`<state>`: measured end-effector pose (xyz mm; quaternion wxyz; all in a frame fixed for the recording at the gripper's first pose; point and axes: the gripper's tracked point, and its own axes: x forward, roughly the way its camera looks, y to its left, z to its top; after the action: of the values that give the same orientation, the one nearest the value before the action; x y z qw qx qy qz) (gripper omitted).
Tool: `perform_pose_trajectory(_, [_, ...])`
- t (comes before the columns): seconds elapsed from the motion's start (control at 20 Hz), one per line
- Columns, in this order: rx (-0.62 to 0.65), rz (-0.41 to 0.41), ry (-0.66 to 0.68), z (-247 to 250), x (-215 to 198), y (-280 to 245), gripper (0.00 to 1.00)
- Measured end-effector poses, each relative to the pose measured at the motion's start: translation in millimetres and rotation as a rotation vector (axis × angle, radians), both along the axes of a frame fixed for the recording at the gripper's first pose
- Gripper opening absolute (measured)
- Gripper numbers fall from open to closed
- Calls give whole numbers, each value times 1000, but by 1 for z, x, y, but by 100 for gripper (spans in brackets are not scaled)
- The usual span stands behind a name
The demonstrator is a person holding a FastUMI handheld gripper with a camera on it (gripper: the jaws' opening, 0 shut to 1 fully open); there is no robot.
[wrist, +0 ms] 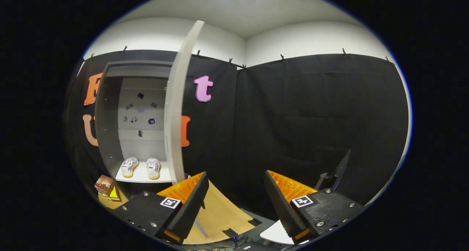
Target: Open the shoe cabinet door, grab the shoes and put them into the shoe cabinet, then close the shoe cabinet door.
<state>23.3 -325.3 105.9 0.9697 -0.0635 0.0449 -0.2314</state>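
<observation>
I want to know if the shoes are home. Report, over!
Gripper open, holding nothing. Both shoes on cabinet shelf. Door open, beyond fingers. Nothing blocking it.

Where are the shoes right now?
In the gripper view, the shoes sit side by side on the shoe cabinet's bottom shelf, left of the open door, well beyond the open gripper.

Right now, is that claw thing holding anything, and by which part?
Nothing. The gripper is open with empty air between its fingers; both shoes sit inside the cabinet.
</observation>
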Motion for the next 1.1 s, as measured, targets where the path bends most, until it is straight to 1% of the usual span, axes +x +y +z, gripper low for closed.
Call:
perform_pose_trajectory(0.15, [26,10,-6,-2,21,-19,95])
perform_pose_trajectory(0.25, [33,42,-6,0,39,-19,95])
perform_pose_trajectory(0.45, [45,170,-1,-3,58,11,95])
perform_pose_trajectory(0.55, [50,205,-2,-3,62,16,95])
perform_pose_trajectory(0.6, [46,212,1,-2,61,16,90])
perform_pose_trajectory(0.85, [88,254,14,-7,59,31,89])
perform_pose_trajectory(0.95, [91,279,17,-8,58,46,89])
perform_pose_trajectory(1.1, [99,336,21,-9,57,85,88])
